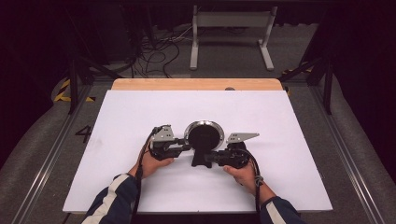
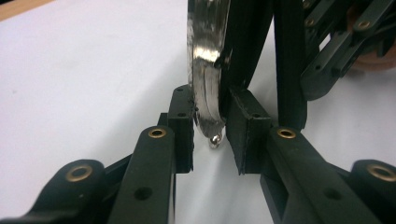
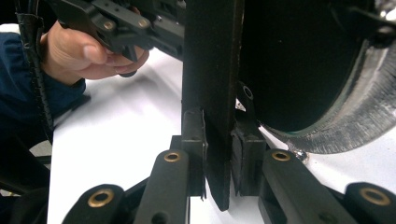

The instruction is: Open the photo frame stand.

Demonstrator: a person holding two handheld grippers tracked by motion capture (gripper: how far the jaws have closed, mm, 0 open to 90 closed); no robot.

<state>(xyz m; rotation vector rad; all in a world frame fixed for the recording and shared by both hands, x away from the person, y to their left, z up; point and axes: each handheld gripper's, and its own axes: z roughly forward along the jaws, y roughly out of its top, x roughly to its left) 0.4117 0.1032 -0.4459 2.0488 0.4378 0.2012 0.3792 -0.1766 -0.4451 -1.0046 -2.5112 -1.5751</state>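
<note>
Sitting near the middle of the white table (image 1: 116, 140) is a small pan (image 1: 203, 134), round, with a shiny rim and a black inside. Its black handle (image 1: 201, 157) points toward the person.

The left hand-held gripper (image 1: 187, 147) comes in from the left side of the pan. In the left gripper view its two black jaws sit on either side of the shiny rim (image 2: 208, 100). One pad (image 2: 187, 121) is against the outside of the rim and the other is right by the inner side, so the jaws are clamped on the pan's edge. A shiny drop-like bump sits at the rim's low end, between the pads.

The right hand-held gripper (image 1: 208, 157) comes in from the right, lower down. In the right gripper view its jaws are squeezed on the flat black handle (image 3: 212, 93), one pad on each side. The pan's dark bowl and silver rim (image 3: 359, 126) are just to the right of it there.

Both hands (image 1: 154, 163) rest low over the table, close beside the pan, and dark sleeves with white stripes come in from the bottom edge
</note>
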